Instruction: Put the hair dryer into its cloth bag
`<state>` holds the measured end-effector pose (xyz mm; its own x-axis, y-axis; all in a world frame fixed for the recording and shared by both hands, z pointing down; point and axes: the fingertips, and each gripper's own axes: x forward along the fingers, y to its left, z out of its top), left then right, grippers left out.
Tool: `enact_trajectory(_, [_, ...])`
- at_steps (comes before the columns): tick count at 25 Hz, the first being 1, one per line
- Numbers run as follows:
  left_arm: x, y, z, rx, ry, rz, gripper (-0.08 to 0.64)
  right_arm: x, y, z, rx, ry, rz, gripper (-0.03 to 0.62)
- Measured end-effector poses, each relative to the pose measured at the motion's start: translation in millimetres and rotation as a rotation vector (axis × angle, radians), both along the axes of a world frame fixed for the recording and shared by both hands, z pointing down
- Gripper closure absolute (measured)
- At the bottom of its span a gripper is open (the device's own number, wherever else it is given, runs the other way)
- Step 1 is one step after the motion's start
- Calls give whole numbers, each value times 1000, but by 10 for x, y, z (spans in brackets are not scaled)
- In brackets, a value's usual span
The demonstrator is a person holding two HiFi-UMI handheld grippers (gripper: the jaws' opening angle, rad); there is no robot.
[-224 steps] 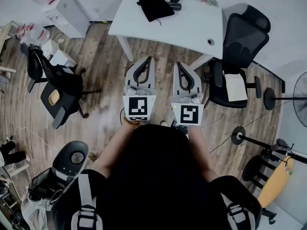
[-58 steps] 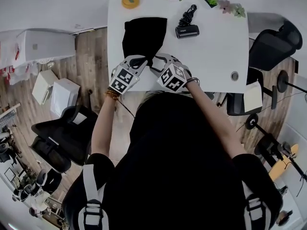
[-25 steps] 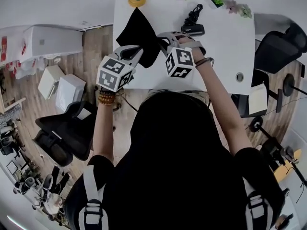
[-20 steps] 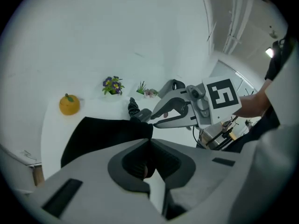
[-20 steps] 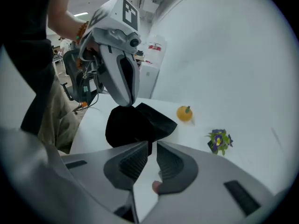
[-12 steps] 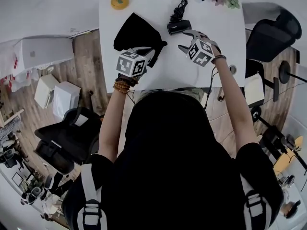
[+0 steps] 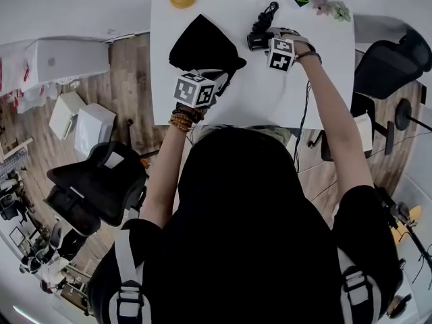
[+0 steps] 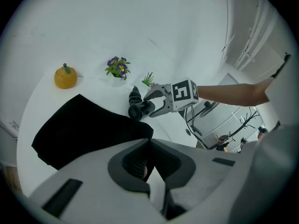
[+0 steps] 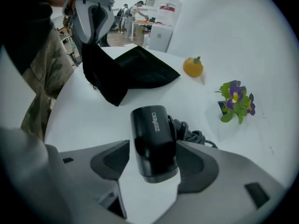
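At the white counter point(image 7: 317, 79), my left gripper point(image 8: 149, 143) has its jaws together on the near corner of the black cloth bag point(image 7: 202, 42), lifting that corner while the rest of the bag lies spread toward the counter's left edge. My right gripper point(image 8: 152, 104) points steeply down over the black hair dryer point(image 9: 154, 141). Its jaws have just been opening and now stand wide apart. The dryer's barrel lies between them on the counter, not clamped, and its coiled cord point(image 9: 191, 134) trails behind.

A bare strip of counter separates bag and dryer. More open surface runs from the dryer toward the right edge, where an office chair point(image 7: 391, 63) stands just beyond. An orange point(image 9: 193, 66) and a small potted flower point(image 9: 236, 99) sit along the far edge by the wall, well apart from both grippers. My right arm reaches fully across the counter. My left forearm, with a beaded bracelet point(image 7: 179, 121) at the wrist, stays short, its gripper angled down just inside the near edge.
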<state>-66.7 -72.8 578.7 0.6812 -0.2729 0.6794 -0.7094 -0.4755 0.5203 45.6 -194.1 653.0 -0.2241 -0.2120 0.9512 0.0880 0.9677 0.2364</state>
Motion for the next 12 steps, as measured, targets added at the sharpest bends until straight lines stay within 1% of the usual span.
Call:
enact_trajectory(3, [-21,21,15,-7,4,-8,528,-1,-68,127,19,20,21,281])
enact_trajectory(7, [-11,46,42,-13,5,-6,528,0,-66,159,48,-7,54,273])
enact_trajectory(10, [-9,36,30,-9,8,-7,528,45,44,103,-4,-34,150,275])
enact_trajectory(12, [-17,28,10,-2,12,-9,528,120,244,72,-46,-34,211,282])
